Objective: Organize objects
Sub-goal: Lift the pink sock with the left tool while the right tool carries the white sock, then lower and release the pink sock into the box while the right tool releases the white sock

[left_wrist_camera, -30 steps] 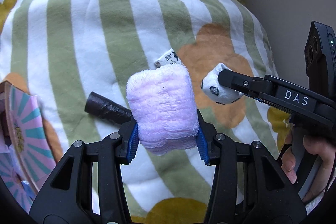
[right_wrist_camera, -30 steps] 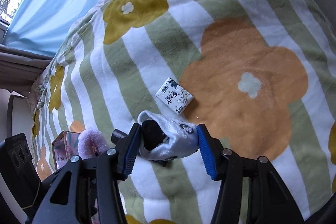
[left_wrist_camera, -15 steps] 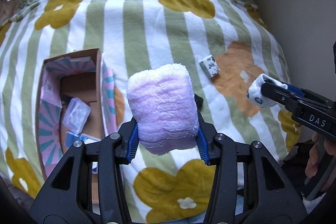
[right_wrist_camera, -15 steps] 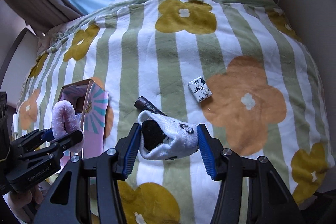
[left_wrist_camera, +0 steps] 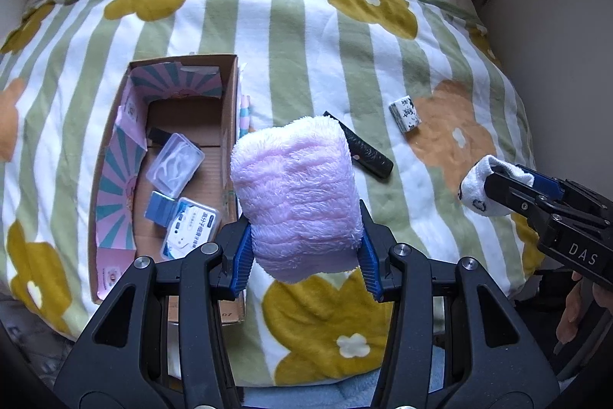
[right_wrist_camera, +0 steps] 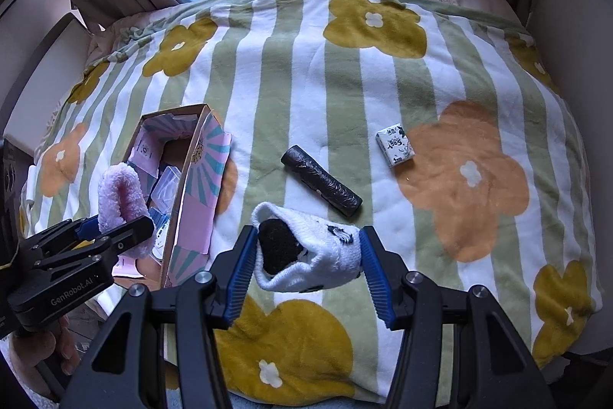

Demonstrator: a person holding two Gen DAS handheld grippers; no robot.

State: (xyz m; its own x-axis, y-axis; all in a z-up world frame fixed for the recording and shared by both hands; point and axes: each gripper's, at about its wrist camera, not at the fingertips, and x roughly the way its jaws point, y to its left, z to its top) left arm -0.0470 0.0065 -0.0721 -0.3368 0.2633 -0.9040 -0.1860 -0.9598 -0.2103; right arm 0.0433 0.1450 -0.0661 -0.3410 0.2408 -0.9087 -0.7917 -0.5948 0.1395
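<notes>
**Beside the box: two items in hand, two left on the blanket**

Around the open cardboard box with pink-and-teal sunburst lining (left_wrist_camera: 115, 179), which we take as our landmark on the green-striped, flower-printed fleece blanket (left_wrist_camera: 291, 37), we count as follows.

Already stowed inside the box: one clear plastic case (left_wrist_camera: 174, 165); one white-and-blue labelled packet (left_wrist_camera: 189, 229); a small dark item at the back that we cannot identify.

In transit, held above the blanket:
- Fluffy pink folded cloth (left_wrist_camera: 297, 194), clamped between the narrowly parted jaws of our left gripper (left_wrist_camera: 304, 252), hanging just right of the box's near end.
- Rolled white sock with black print and dark inner fabric (right_wrist_camera: 306, 252), pinched in our right gripper (right_wrist_camera: 306, 255), jaws partly open around it, well to the right of the box.

Outstanding, lying on the blanket to the right of the box:
- Black roll of plastic bags (right_wrist_camera: 322, 186), nearest the box.
- Small white printed tissue packet (right_wrist_camera: 395, 145), farther right, at the edge of an orange flower.

We judge the task roughly half done: both held pieces need placing, then the two loose items need collecting.
</notes>
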